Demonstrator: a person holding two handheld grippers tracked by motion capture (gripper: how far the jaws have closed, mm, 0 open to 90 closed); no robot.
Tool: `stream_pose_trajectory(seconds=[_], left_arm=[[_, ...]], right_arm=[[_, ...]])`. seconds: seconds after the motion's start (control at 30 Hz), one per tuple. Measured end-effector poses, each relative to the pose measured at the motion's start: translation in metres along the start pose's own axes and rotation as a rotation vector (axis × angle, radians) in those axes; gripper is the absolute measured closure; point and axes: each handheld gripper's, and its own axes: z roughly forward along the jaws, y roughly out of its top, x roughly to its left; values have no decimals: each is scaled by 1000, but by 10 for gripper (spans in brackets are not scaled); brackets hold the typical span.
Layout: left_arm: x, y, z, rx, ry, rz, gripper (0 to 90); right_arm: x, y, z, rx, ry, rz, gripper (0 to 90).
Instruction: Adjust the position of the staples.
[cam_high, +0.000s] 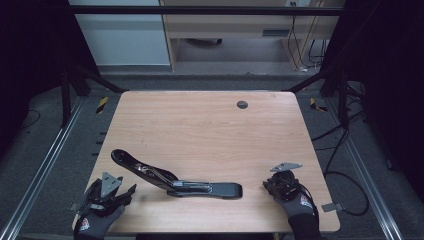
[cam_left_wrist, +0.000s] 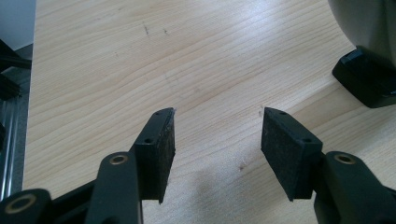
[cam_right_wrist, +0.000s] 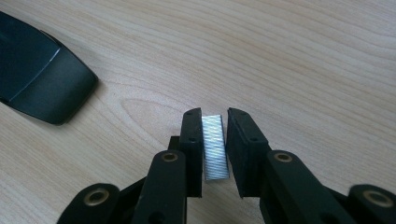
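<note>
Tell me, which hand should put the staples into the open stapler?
The right, probably. The right gripper has the strip of staples between its jaws, beside the stapler. The left gripper is open and empty.

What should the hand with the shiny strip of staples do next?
Probably carry the silver staple strip over to the opened black stapler and lower it into the metal channel. The right gripper has the strip between its jaws, and the stapler lies open on the wooden table.

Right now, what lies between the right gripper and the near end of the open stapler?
Bare wooden table. The right gripper view shows nothing between the right gripper, with a staple strip in it, and the stapler.
</note>
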Motion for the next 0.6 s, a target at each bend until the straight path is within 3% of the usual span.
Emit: stream_pose_trajectory(seconds=[0.6], left_arm=[[1,0,0,0,-1,-3,443]], right_arm=[[-1,1,1,18,-7,-4,780]])
